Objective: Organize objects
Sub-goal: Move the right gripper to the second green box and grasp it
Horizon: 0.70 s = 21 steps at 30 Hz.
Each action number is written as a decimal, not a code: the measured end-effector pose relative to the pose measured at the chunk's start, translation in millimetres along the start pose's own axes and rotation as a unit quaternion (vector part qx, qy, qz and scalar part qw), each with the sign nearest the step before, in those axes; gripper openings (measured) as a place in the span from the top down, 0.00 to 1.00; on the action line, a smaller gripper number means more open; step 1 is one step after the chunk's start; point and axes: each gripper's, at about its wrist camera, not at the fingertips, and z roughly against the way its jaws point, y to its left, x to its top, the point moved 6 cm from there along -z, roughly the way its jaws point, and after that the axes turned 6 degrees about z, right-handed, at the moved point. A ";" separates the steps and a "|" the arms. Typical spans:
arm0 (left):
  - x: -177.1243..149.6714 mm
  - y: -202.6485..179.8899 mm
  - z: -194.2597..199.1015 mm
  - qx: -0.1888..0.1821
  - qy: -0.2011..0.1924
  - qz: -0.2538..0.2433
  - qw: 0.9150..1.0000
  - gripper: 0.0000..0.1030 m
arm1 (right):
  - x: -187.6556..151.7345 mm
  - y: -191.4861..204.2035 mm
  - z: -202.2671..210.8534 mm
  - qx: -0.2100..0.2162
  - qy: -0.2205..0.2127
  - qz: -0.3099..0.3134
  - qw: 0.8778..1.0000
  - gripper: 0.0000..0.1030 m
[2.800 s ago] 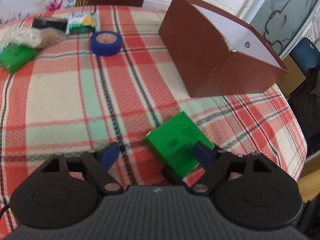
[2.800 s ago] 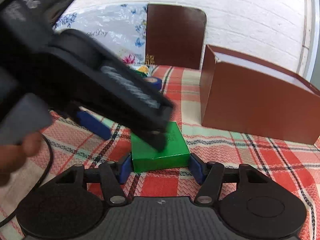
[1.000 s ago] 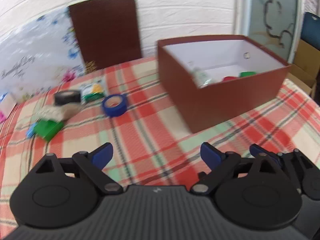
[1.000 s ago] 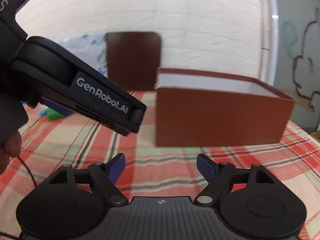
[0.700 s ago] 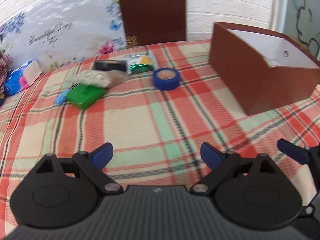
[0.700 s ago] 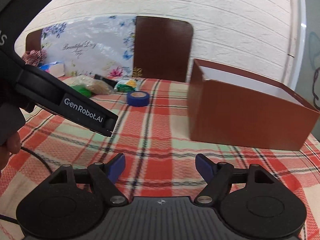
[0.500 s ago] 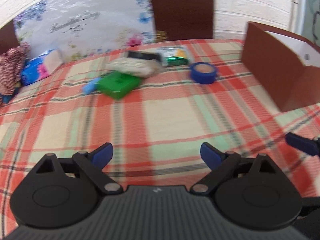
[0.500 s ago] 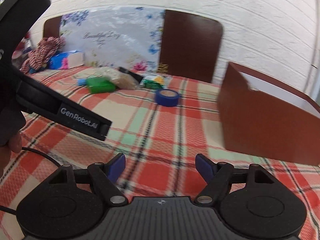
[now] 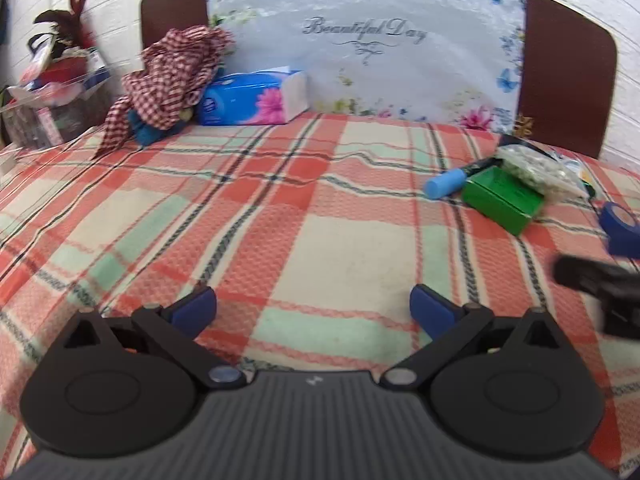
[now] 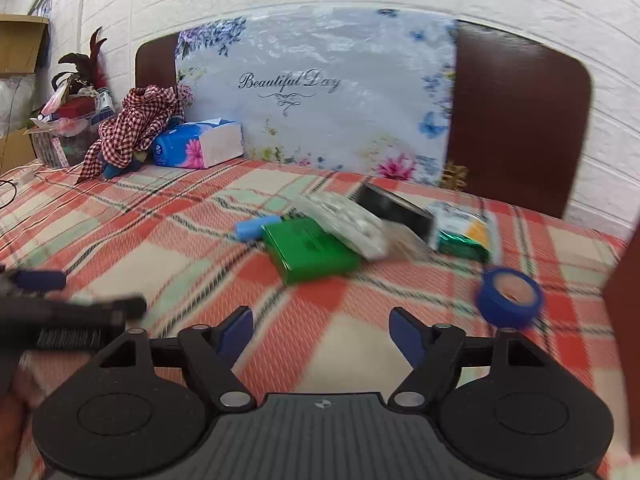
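Note:
A green box lies on the plaid cloth with a clear bag of pale pieces leaning on it, a light blue cylinder at its left, a black tape roll and a green and yellow packet behind. A blue tape roll lies nearer right. The left wrist view shows the green box, cylinder, bag and blue roll at right. My left gripper and right gripper are open and empty above the cloth.
A brown box edge stands at the far right. A tissue pack, checked cloth and a basket of clutter sit at the back left before a flowered board. The other gripper shows at right.
Both grippers have swung left, away from the brown box toward the pile of objects. The green box held earlier is gone from the right gripper, which stands open.

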 end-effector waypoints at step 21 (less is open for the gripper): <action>-2.0 2.3 -3.7 -0.010 0.004 0.017 1.000 0.00 | -61.9 -10.8 64.2 0.028 0.025 0.007 0.999 0.36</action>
